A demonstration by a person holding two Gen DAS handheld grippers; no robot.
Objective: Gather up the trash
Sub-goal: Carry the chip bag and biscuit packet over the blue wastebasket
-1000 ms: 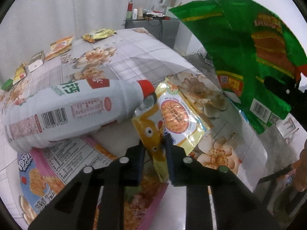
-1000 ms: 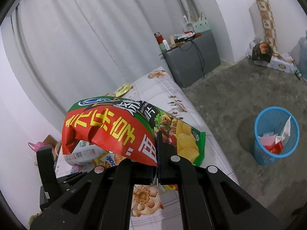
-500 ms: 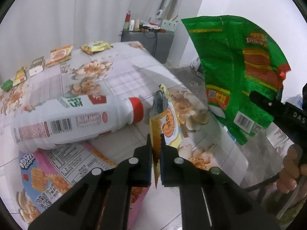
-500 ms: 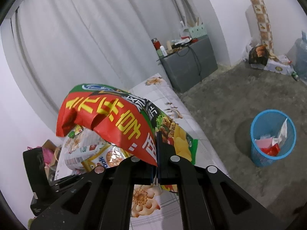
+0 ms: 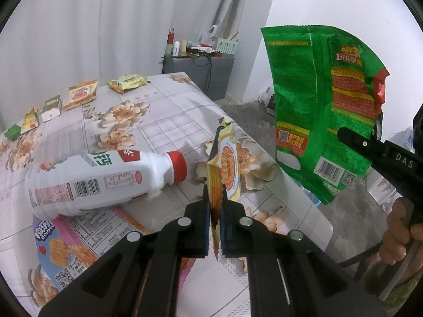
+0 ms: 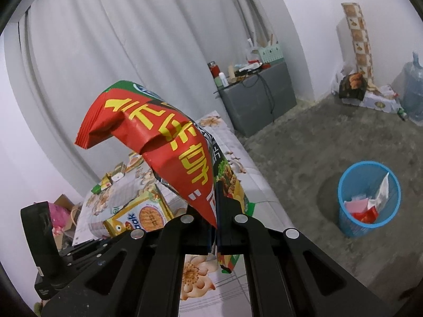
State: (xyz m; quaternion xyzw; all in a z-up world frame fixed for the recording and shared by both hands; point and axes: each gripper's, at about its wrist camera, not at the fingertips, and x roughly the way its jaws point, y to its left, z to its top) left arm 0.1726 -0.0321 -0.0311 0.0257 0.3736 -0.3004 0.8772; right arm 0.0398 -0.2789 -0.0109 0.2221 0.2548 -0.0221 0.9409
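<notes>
The left gripper [image 5: 214,206] is clamped on the lower edge of a yellow biscuit wrapper [image 5: 224,166], which now stands on edge, lifted clear of the floral tablecloth [image 5: 169,121]; a second ago the same wrapper lay flat with its corner against the red cap of the white bottle [image 5: 105,174], and it has since swung upright and come away from the cap. The bottle lies on its side as before, resting partly on a large pink-and-blue snack bag [image 5: 71,245]. The right gripper [image 6: 215,227] is closed on the bottom corner of a red-and-green chip bag [image 6: 169,148]; compared with a second ago the bag has risen and tipped up, so that its red face now stands tall over the fingers rather than sagging across them. From the left wrist view the bag's green back [image 5: 325,111] hangs in the air to the right, beyond the table edge. A blue wastebasket [image 6: 370,200] holding some paper and wrappers stands on the grey floor, well apart from the table. More small wrappers [image 5: 79,95] lie along the table's far side.
</notes>
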